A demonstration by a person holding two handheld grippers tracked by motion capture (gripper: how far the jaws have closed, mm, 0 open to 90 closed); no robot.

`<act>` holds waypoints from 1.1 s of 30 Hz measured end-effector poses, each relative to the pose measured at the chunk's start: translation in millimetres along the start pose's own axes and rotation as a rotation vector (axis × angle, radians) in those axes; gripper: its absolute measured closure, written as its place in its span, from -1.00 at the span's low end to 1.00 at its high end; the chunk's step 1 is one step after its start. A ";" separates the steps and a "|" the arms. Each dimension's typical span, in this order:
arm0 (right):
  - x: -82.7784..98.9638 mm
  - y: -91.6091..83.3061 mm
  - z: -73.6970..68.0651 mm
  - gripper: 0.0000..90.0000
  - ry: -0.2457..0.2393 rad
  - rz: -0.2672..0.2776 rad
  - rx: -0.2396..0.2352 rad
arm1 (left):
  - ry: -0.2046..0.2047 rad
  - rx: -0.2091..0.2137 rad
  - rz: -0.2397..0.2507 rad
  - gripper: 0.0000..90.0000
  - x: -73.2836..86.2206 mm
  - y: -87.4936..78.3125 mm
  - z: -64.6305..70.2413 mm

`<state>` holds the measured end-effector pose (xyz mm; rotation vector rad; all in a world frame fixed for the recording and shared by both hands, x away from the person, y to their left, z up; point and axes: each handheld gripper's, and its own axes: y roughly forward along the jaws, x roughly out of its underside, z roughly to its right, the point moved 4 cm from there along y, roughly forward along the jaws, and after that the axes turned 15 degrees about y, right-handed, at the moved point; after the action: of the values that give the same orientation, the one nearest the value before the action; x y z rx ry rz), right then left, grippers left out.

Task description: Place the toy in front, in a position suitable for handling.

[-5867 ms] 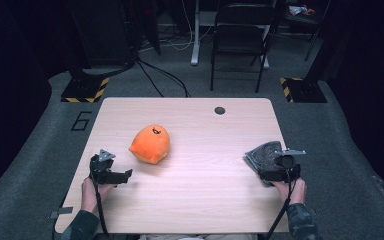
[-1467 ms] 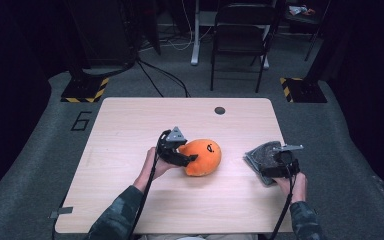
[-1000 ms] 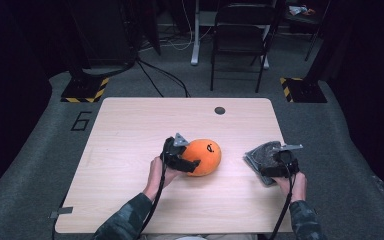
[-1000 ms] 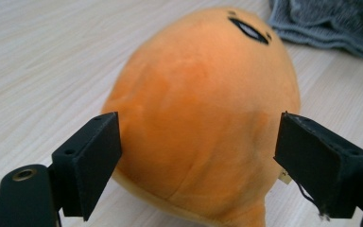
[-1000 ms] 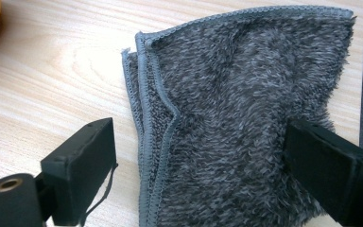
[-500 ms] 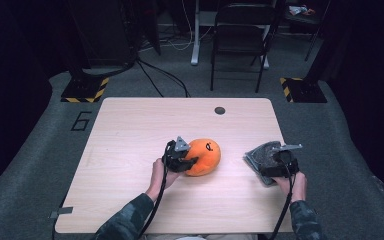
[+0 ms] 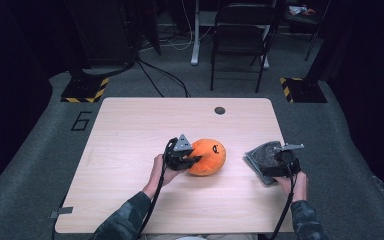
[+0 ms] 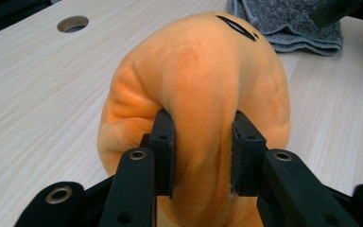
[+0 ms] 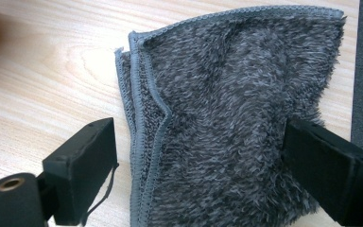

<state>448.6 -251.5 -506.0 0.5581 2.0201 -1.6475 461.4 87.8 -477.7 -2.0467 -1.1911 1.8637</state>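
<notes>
The left hand-held gripper (image 8: 201,156) has just closed its jaws and now pinches a fold of the orange plush toy (image 7: 207,156). The toy lies mid-table (image 7: 130,130), just left of the grey towel (image 7: 261,156). The right hand-held gripper (image 9: 203,170) stands wide, straddling the towel. Beyond the toy is a round cable hole (image 7: 220,110).

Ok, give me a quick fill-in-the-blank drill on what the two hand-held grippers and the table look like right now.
1. The left hand-held gripper has just been closing, and its pads now pinch the ____ plush toy.
2. The right hand-held gripper stands open around a folded grey ____, near the table's right edge.
3. In the high view, the plush toy lies to the ____ of the towel.
4. Near the table's far edge is a round ____.

Missing words: orange; towel; left; hole
</notes>
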 end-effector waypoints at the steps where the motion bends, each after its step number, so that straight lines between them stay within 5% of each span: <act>1: -0.1 -0.3 -0.2 -0.77 -0.001 0.001 0.002 | 0.037 0.016 0.010 0.50 -2.8 -0.8 -0.5; 7: 0.6 1.3 -0.8 -0.77 -0.002 -0.008 0.009 | 0.122 0.074 0.009 0.49 -10.6 -0.7 -2.7; 12: 0.5 1.6 -0.3 -0.77 -0.004 -0.009 0.012 | 0.142 0.114 0.006 0.48 -11.9 3.4 -6.6; 19: 0.9 2.3 0.5 -0.77 -0.012 -0.011 0.016 | 0.108 0.130 -0.012 0.35 -3.8 17.7 -8.8; 26: 2.1 3.9 -2.2 -0.77 -0.019 -0.020 0.014 | 0.075 0.100 -0.002 -0.29 -6.2 11.7 -12.7; 31: 1.2 3.1 -1.1 -0.78 -0.025 -0.007 0.009 | 0.051 0.064 0.015 -0.50 -10.0 -1.1 -13.4; 33: 1.1 2.6 -0.8 -0.78 -0.027 -0.006 0.013 | 0.004 0.063 0.020 -0.56 -7.1 -5.5 -12.4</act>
<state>449.2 -250.1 -508.5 0.5319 1.9953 -1.6638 470.3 92.1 -466.1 -2.0363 -1.1002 1.8797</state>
